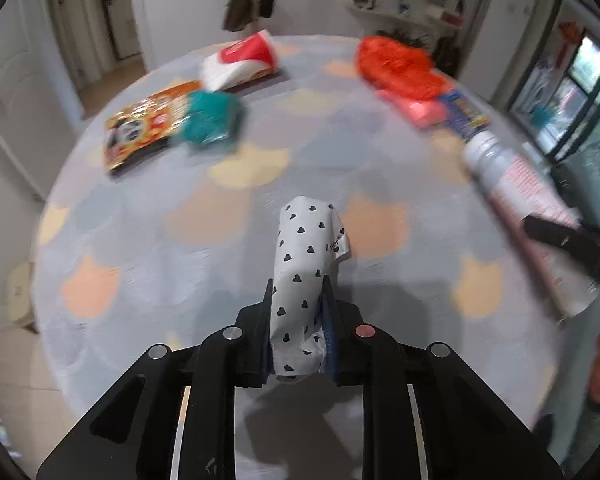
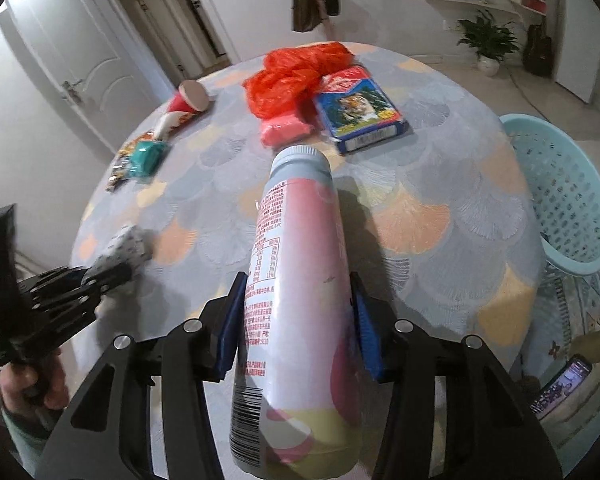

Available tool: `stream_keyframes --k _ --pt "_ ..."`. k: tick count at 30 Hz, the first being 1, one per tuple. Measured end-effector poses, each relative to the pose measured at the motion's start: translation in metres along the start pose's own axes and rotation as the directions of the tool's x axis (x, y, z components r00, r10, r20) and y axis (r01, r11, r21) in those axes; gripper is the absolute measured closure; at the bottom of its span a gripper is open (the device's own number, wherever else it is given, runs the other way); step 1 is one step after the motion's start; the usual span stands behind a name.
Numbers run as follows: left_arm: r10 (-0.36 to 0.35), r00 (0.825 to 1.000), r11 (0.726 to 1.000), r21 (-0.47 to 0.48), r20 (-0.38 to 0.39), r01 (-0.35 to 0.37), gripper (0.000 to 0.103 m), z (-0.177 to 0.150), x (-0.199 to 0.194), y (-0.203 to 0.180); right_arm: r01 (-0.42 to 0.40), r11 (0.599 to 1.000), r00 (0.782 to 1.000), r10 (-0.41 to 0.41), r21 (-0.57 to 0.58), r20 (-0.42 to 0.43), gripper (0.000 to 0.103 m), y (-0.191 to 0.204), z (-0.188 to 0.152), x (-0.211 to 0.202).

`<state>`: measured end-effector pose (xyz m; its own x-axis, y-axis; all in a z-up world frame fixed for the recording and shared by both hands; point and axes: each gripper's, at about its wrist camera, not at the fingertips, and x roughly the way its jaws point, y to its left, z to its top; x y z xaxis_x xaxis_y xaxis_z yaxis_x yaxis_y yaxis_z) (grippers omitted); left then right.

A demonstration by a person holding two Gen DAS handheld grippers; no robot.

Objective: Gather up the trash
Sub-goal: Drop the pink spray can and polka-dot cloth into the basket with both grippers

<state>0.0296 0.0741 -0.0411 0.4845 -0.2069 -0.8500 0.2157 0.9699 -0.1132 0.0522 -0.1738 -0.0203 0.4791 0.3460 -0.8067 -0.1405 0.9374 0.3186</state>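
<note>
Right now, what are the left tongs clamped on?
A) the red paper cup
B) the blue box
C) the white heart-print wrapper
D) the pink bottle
C: in the left wrist view the left tongs pinch the white heart-print wrapper between both pads.

Soft, even indoor light; daylight through window [image 1: 592, 92] at far right. Left wrist view motion-blurred, right wrist view sharper. Faint shadows on round pastel-patterned counter [image 2: 440, 184]. Fisheye bending, dark corners.

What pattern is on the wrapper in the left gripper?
White with small black hearts on the wrapper, clearest in the left wrist view.
</note>
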Motion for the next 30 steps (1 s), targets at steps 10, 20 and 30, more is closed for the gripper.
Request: stream_keyframes --k 10,20,30 --pt "-0.171 0.975 0.983 0.088 0.14 0.159 0.085 0.054 -0.02 -0.063 -0.054 0.998 0.988 0.05 0.027 0.148 0.057 -0.027 0.014 -0.051" --pt "-0.386 0.915 0.902 0.259 0.121 0.346 0.085 0.132 0.013 -0.187 0.137 0.981 0.946 -0.171 0.14 0.276 0.057 -0.119 0.045 -0.095" --pt "-0.413 0.911 0.873 0.275 -0.02 0.402 0.083 0.173 0.105 -0.28 0.272 0.886 0.912 -0.362 0.376 0.193 0.057 -0.23 0.051 -0.069"
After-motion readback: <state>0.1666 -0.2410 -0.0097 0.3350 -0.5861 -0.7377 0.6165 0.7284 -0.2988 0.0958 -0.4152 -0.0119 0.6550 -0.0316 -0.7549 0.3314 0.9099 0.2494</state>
